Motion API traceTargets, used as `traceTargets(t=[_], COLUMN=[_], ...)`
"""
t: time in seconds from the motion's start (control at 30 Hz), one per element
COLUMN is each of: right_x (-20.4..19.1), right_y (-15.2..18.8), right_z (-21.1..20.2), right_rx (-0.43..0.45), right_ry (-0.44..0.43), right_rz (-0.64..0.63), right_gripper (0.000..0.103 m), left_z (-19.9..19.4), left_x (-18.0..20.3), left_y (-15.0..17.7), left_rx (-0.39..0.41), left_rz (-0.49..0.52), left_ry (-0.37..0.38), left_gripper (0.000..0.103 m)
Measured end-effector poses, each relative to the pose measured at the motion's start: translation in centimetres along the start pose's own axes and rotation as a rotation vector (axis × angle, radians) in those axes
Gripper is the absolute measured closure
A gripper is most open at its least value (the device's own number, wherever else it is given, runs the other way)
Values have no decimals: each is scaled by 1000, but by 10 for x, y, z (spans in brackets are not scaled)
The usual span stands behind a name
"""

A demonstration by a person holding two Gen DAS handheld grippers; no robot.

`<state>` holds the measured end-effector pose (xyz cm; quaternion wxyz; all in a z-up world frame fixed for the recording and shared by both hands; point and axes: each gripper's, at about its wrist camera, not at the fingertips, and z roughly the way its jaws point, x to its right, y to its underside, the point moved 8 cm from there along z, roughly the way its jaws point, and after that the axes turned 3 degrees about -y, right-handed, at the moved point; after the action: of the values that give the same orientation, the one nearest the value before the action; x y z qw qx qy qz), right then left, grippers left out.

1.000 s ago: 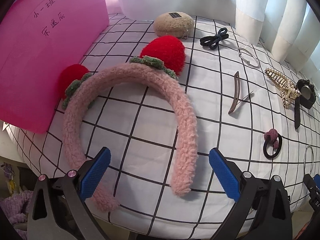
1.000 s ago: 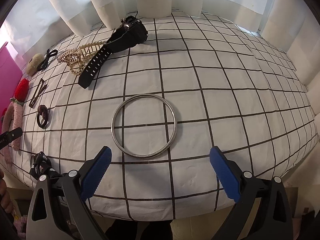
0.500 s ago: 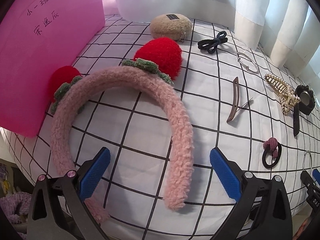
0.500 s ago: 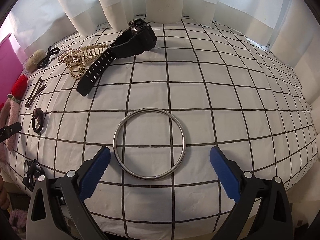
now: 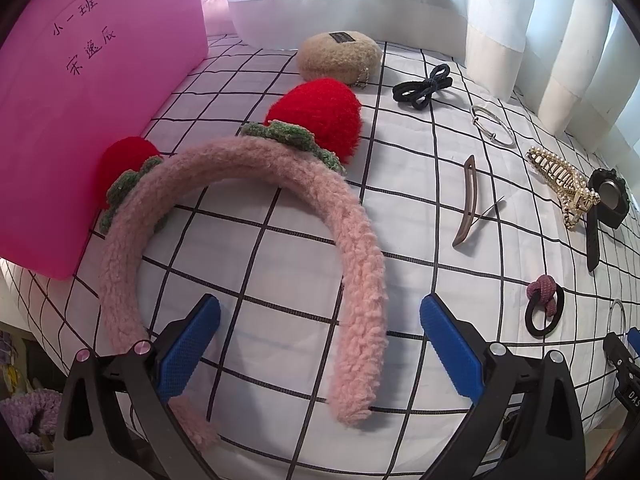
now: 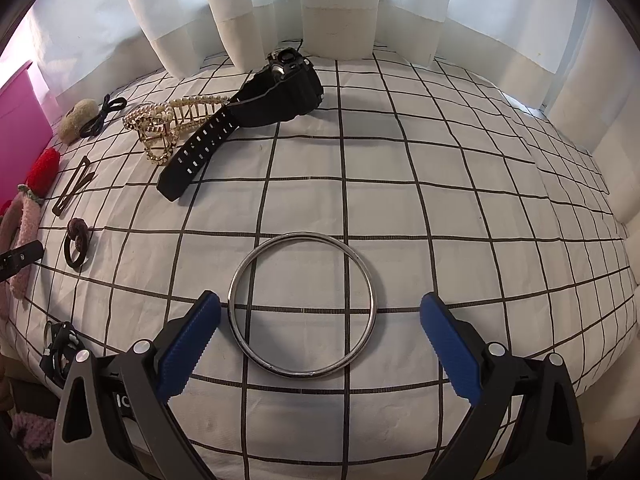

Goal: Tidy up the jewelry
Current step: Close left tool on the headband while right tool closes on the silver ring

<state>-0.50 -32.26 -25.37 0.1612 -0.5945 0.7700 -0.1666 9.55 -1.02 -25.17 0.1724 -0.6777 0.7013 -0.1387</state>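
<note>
On a white bedsheet [image 6: 420, 200] w/ black grid lines lies the jewelry, counted: 1 fuzzy pink headband [image 5: 352, 264] w/ 2 red pom-poms on green knit collars, 1 tan fleece pouch [image 5: 340, 58] w/ a small dark label (text too small to read), 1 black bow-shaped hair tie [image 5: 423, 88], 1 thin open silver bangle [image 5: 493, 126], 1 brown curved hair clip [image 5: 468, 200], 1 gold pearl claw clip [image 5: 560, 178], 1 black digital watch [image 6: 276, 92], 1 black hair tie w/ a mauve knot [image 5: 544, 306], and 1 large plain silver ring bangle [image 6: 303, 305]. Left gripper [image 5: 320, 344] is spread wide, blue pads apart, empty; the headband's right leg ends between its fingers, its left leg passes under the left finger, but contact can't be judged. Right gripper [image 6: 320, 344] is likewise spread wide, holding nothing; the ring bangle lies flat on the sheet just ahead, its near-left rim just beside the left pad, well apart from the right pad. Watch strap lies just beside the claw clip, maybe overlapping it. At far left stands 1 pink plastic box [image 5: 80, 120], touching the headband's left pom-pom; handwritten on it: "小一班" and below, 3 more characters, first looks like "宋", rest not clearly legible. White curtain [image 6: 340, 4] folds rise behind the bed.
</note>
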Motion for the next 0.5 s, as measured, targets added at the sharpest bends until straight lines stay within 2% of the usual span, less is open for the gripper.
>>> traceTargets(t=[0.13, 0.2, 0.3, 0.37, 0.4, 0.43, 0.47, 0.5], right_x=[-2, -2, -7, -11, -11, -11, -12, -11], right_y=[1, 2, 3, 1, 1, 1, 1, 1], right_z=[-1, -2, -6, -8, -8, -8, -9, -9], right_rx=[3, 6, 15, 19, 17, 17, 18, 20], right_ry=[-12, -15, -25, -27, -29, -31, -32, -35], right_rz=[-5, -7, -26, -41, -38, -37, -36, -33], right_gripper=[10, 10, 19, 33, 33, 33, 33, 33], left_z=[-3, -6, -10, -13, -14, -16, -16, -16], left_x=[1, 4, 7, 7, 7, 8, 10, 11], left_y=[0, 0, -1, -1, -2, -3, -4, -4], left_rx=[-4, -2, 8, 17, 22, 25, 20, 16], left_rz=[3, 9, 19, 23, 24, 26, 26, 25], left_ry=[8, 15, 23, 27, 30, 37, 56, 69], left_gripper=[12, 19, 35, 54, 62, 79, 90, 93])
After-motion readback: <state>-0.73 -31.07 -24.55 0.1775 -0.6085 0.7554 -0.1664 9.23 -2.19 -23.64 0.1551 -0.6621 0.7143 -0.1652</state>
